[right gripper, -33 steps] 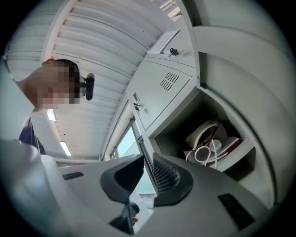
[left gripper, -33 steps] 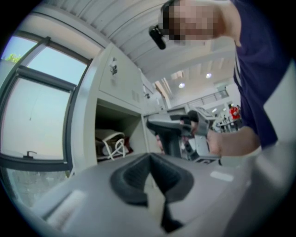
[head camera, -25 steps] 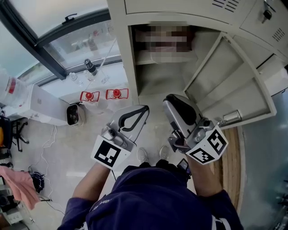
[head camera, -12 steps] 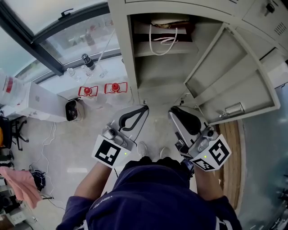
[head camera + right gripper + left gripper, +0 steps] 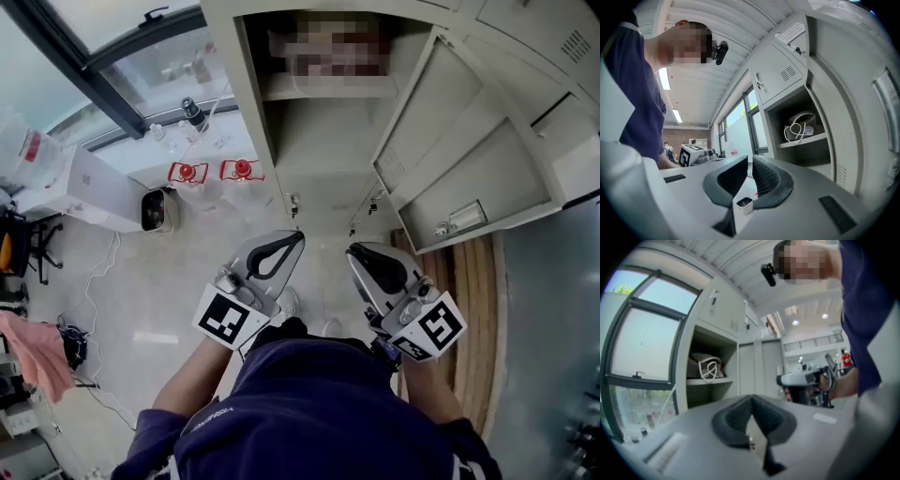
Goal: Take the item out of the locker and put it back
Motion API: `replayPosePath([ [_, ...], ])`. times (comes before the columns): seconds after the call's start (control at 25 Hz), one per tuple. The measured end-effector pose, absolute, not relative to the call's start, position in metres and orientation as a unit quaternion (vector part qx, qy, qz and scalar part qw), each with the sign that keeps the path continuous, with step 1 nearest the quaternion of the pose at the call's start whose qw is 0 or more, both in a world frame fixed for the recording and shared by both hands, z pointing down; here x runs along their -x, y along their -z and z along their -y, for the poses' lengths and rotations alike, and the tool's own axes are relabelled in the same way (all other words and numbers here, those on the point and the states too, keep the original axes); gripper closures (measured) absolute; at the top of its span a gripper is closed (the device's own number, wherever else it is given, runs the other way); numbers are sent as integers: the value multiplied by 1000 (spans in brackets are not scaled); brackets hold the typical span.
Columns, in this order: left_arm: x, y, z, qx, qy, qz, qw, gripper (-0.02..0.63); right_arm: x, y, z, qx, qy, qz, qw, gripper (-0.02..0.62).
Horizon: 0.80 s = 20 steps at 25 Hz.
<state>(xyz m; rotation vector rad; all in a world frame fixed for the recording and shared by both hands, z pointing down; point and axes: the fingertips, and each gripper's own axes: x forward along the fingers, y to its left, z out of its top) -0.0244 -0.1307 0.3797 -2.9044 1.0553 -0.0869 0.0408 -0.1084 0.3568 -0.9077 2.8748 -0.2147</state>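
Note:
The open grey locker (image 5: 319, 141) stands ahead, its door (image 5: 469, 141) swung out to the right. A pale bag with white cord handles (image 5: 802, 125) lies on the upper shelf (image 5: 323, 89); it also shows in the left gripper view as the bag (image 5: 707, 367). In the head view a mosaic patch hides it. My left gripper (image 5: 281, 246) hangs close to my body, shut and empty. My right gripper (image 5: 361, 255) is beside it; its jaws have just been closing and stand a thin slit apart with nothing between them. Both are well short of the locker.
Two red objects (image 5: 187, 172) (image 5: 242, 170) and a small round appliance (image 5: 155, 211) lie on the floor left of the locker, by a white box (image 5: 94, 192) and the window. A wooden floor strip (image 5: 478, 300) runs under the door. A pink cloth (image 5: 37, 352) lies at far left.
Both grippers have drawn back from the locker toward my body and sunk lower. The locker now sits farther up in the head view.

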Motion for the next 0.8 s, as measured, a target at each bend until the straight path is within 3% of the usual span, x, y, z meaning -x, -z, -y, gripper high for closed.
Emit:
replayPosePath([
  [0.32,-13,-380,79,922,37,-383,37,603,-84,-366,63,261,74,-961,55,565],
  [0.8,-21,-377,21,905,55,-418,44,603,-88,-365,15,225,83,-968,74,569],
])
